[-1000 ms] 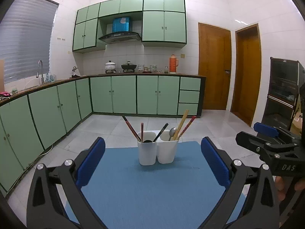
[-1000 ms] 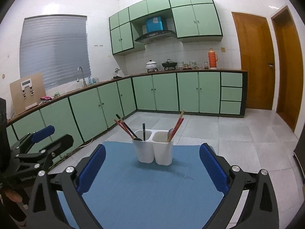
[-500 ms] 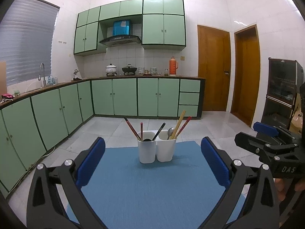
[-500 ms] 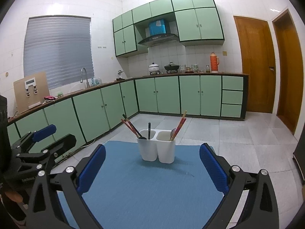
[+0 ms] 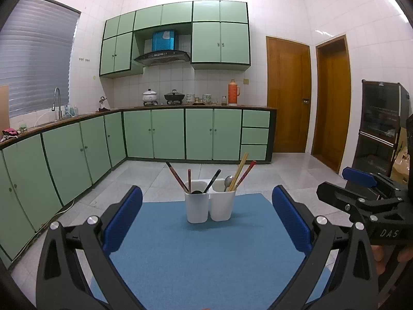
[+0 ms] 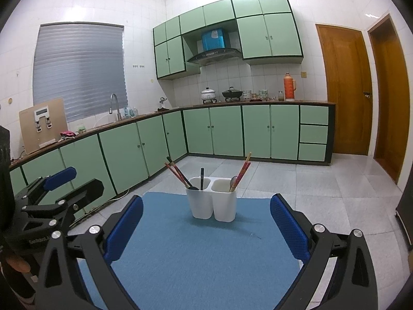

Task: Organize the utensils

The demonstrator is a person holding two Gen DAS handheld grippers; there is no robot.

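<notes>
Both tools [image 5: 206,217] [image 6: 206,219] have drawn back from the holder [image 5: 209,206] — fingers spread, empty; utensil ends hidden inside.

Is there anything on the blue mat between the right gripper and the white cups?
No. In the right wrist view, only bare blue mat lies between the open right gripper and the white cups.

Both cameras now sit further back and slightly higher than a second ago: the holder [image 5: 209,206] appears smaller and further ahead of the left gripper [image 5: 206,214] fingers, and likewise ahead of the right gripper [image 6: 206,217]. More mat [image 5: 206,253] shows between the fingers and holder.
</notes>
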